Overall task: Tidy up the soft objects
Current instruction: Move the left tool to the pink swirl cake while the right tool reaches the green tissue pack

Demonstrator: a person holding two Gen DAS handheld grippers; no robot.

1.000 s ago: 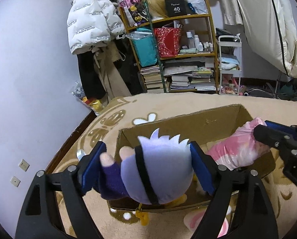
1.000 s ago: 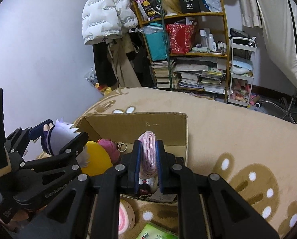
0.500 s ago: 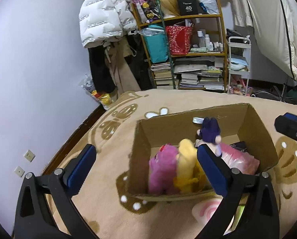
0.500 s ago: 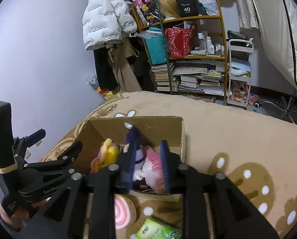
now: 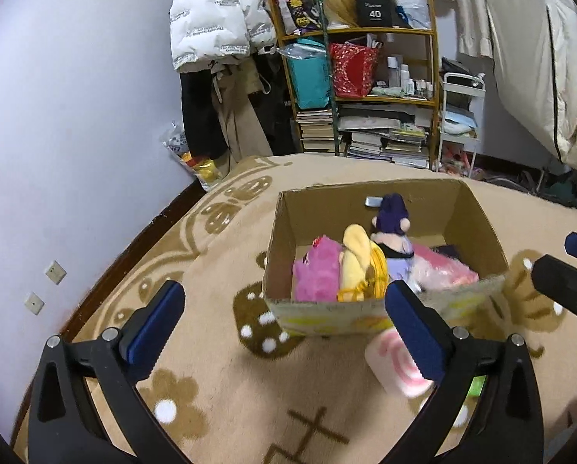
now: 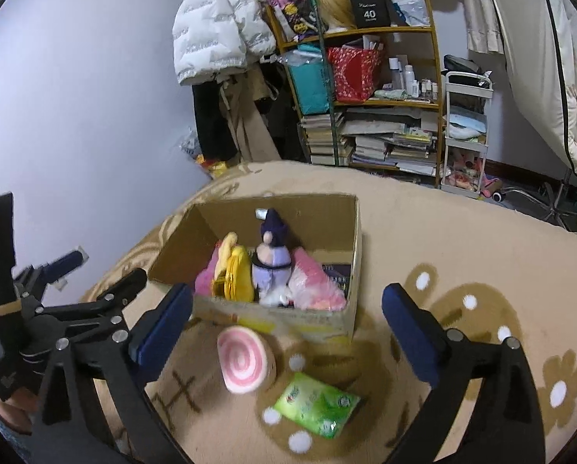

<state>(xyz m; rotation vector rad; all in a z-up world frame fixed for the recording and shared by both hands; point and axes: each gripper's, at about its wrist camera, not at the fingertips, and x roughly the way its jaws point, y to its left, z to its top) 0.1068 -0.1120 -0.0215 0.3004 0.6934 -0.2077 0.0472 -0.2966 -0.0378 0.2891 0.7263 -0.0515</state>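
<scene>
An open cardboard box [image 5: 284, 220] [image 6: 352, 247] stands on the carpet. Inside it lie a magenta plush [image 5: 315, 266], a yellow plush [image 5: 356, 259] [image 6: 236, 270], a purple-haired doll [image 5: 395, 228] [image 6: 271, 255] and a pink bagged soft item [image 5: 439, 266] [image 6: 315, 282]. A pink swirl cushion [image 6: 244, 359] [image 5: 395, 367] and a green tissue pack [image 6: 315, 404] lie on the carpet in front of the box. My left gripper [image 5: 284, 332] is open and empty, held back from the box. My right gripper [image 6: 288, 328] is open and empty above the swirl cushion.
The beige patterned carpet [image 5: 219, 371] covers the floor. A wall [image 5: 56, 135] runs along the left. A cluttered shelf with books and bags [image 5: 366, 89] stands behind, with hanging coats [image 5: 211, 19] and a white trolley [image 6: 466, 131].
Both grippers let go of their soft toys into the box, opened wide and pulled back. The doll and the pink bagged item now lie in the box.
</scene>
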